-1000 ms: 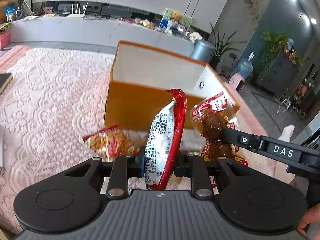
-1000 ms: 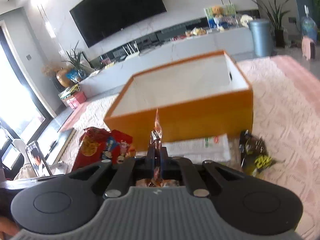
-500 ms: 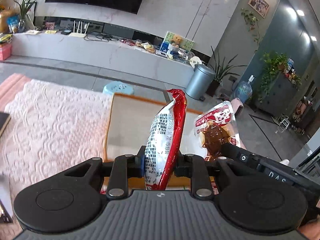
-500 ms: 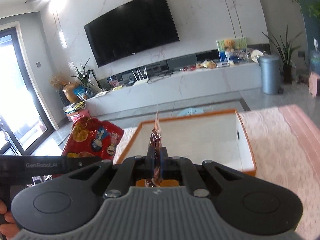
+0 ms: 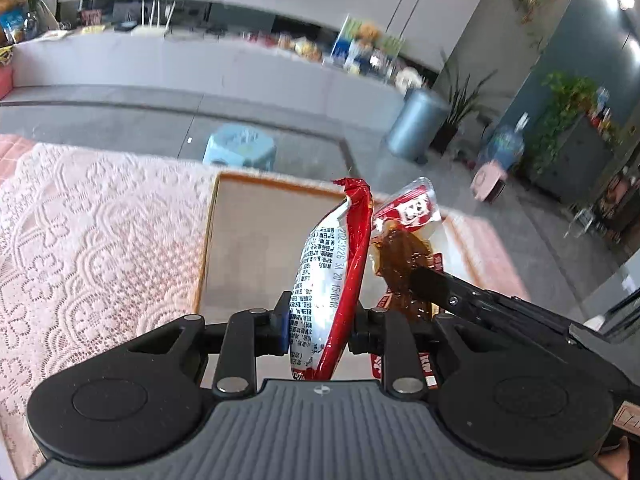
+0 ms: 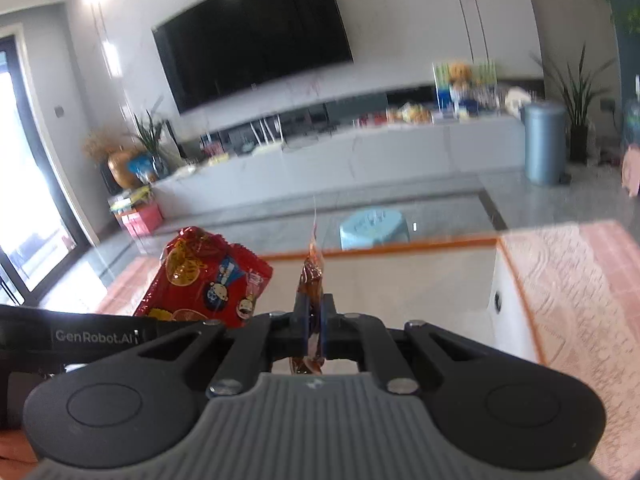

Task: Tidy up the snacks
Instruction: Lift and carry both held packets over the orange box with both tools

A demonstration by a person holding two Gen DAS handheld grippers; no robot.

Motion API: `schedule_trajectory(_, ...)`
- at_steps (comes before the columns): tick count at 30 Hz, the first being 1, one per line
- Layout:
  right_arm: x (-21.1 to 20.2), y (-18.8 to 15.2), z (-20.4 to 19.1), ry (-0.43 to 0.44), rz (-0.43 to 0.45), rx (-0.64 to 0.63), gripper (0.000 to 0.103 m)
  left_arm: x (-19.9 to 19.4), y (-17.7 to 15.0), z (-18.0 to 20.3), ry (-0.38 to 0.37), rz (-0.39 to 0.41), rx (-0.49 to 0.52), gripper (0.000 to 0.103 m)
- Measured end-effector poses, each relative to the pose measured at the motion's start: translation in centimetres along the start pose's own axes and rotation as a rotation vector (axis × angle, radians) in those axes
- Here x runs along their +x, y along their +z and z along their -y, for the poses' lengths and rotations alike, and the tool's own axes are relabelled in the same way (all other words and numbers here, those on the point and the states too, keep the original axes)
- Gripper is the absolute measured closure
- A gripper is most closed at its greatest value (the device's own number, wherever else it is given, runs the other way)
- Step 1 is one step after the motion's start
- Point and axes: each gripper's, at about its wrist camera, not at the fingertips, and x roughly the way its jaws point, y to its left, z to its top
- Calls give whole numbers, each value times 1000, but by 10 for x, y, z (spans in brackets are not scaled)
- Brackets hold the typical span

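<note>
Left gripper (image 5: 320, 330): jaws narrow, clamped on a red-and-white snack bag (image 5: 330, 280). The bag stands nearly upright between the pads, long axis running toward 12 o'clock with a slight lean to 1, crimped top uppermost.

Right gripper (image 6: 314, 330): jaws fully together, pinching a thin clear packet of brown snack (image 6: 312, 280) edge-on. In the left wrist view the same packet (image 5: 404, 248) shows broadside at 2 o'clock of the left jaws, just beside the red bag; whether the two touch I cannot tell.

Outward: the orange-rimmed box (image 5: 208, 240), open top, pale bare floor, lies directly ahead and below both grippers, at 12 o'clock. In the right wrist view its far rim (image 6: 400, 246) runs across at 12 and its right wall falls away toward 4. The box sits on a pink lace cloth (image 5: 92, 232). The far edge of the table and a pale blue stool (image 5: 240, 148) lie beyond at 12.

Judgement: both loads appear to hang over the box's opening, so the drop axis is straight down. Neither hand is clearly nearer. The packets hang side by side, so the risk is one snagging the other on release. Both frames are blurred.
</note>
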Motion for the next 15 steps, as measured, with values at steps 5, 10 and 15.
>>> schedule_trajectory(5, 42, -16, 15, 10, -131, 61, 102, 36, -5, -9, 48, -96, 2, 75)
schedule_trajectory(10, 71, -29, 27, 42, -226, 130, 102, 56, -8, -11, 85, -160, 11, 75)
schedule_trajectory(15, 93, -40, 28, 38, -303, 184, 102, 68, -10, -4, 148, -189, 60, 75)
